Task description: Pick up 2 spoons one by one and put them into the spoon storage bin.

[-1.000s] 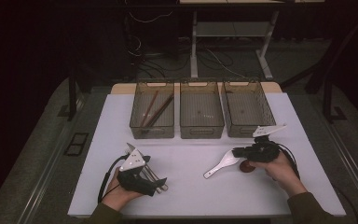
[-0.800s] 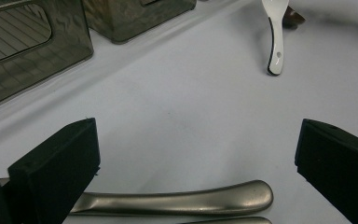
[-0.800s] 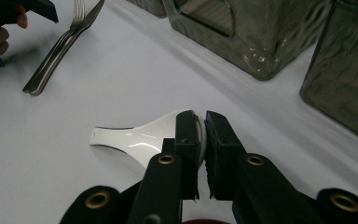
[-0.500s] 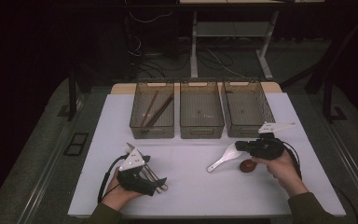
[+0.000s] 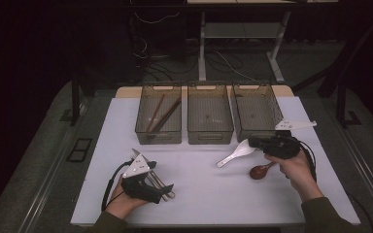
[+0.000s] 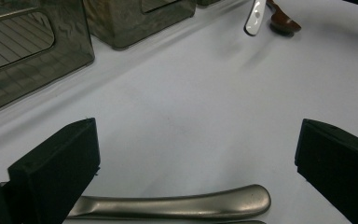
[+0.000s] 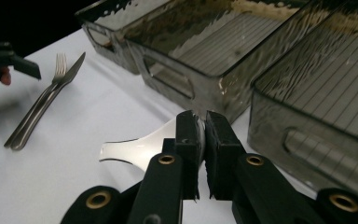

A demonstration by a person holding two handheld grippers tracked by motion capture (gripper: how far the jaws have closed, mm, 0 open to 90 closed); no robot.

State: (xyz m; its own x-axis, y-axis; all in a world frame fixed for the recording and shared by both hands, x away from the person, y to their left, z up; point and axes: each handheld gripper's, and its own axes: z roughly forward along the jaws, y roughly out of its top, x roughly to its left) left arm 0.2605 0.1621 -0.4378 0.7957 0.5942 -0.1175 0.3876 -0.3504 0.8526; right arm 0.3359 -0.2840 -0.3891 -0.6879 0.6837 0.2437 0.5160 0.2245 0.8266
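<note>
3 clear, smoke-tinted bins stood in 1 row across the far part of the white table top [image 5: 209,189], long sides running away from the near edge and close together. The left bin [image 5: 158,136] contained 2 pairs of brown chopsticks [image 5: 163,115], laid at a slant along its length. The middle bin [image 5: 210,137] and the right bin [image 5: 245,132] showed ribbed floors. 1 brown spoon [image 5: 259,171] lay on the table top in front of the right bin, bowl toward the near edge. Behind the table, a desk frame [image 5: 202,53] stood on dark floor among loose cables [image 5: 151,22].
</note>
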